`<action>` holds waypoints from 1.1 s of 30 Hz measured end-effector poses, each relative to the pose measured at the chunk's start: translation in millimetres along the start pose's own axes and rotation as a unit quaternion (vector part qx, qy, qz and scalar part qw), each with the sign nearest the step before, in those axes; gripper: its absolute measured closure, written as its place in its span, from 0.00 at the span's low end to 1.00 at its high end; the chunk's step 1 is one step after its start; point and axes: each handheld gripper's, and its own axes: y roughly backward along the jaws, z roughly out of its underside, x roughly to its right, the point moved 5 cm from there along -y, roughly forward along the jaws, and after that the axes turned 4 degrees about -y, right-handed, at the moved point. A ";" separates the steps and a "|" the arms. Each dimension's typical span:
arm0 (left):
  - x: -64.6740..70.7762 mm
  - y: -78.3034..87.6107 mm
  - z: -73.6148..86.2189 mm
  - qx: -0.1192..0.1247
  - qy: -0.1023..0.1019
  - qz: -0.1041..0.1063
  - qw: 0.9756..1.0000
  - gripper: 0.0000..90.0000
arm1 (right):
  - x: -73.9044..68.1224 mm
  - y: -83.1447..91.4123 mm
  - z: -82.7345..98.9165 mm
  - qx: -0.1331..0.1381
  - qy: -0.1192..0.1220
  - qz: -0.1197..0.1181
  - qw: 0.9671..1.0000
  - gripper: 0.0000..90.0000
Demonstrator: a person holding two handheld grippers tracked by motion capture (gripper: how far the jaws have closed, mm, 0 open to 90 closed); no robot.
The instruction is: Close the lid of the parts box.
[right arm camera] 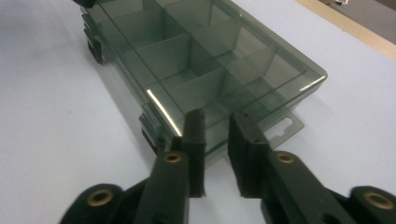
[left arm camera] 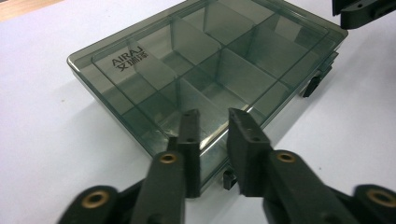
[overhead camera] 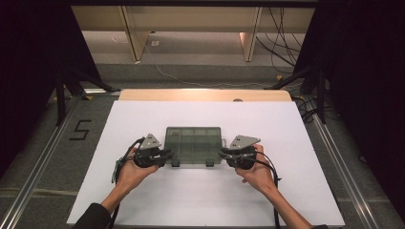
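Lying flat at centre of high view on white table point(overhead camera: 200, 200): smoky clear compartment box point(overhead camera: 193, 144), lid shut, cells look empty. Judged light, rigid, brittle plastic; glossy lid likely slippery. Left gripper point(overhead camera: 167, 153) at box's left end, right gripper point(overhead camera: 222, 153) at right end; both jaws narrowly parted, nothing clamped. Best hold: thin side edges or front latches point(left arm camera: 311, 86), not lid face.
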 end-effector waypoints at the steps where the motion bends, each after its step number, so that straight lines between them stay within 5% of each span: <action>1: -0.2 0.0 -0.2 0.001 -0.001 -0.001 1.000 0.78 | 0.0 0.5 -1.1 0.007 -0.007 0.001 1.000 0.75; 15: 2.7 6.4 -12.0 0.054 0.020 0.000 0.998 0.48 | 7.8 20.9 -12.6 0.050 -0.059 0.019 0.997 0.40; 22: 8.9 18.4 -20.5 0.107 0.043 0.010 0.993 0.36 | 4.2 38.4 -20.6 0.096 -0.059 0.025 0.993 0.32; 33: 34.1 39.1 -20.8 0.154 0.026 0.033 0.987 0.28 | -6.6 74.6 -5.9 0.133 -0.075 0.026 0.988 0.26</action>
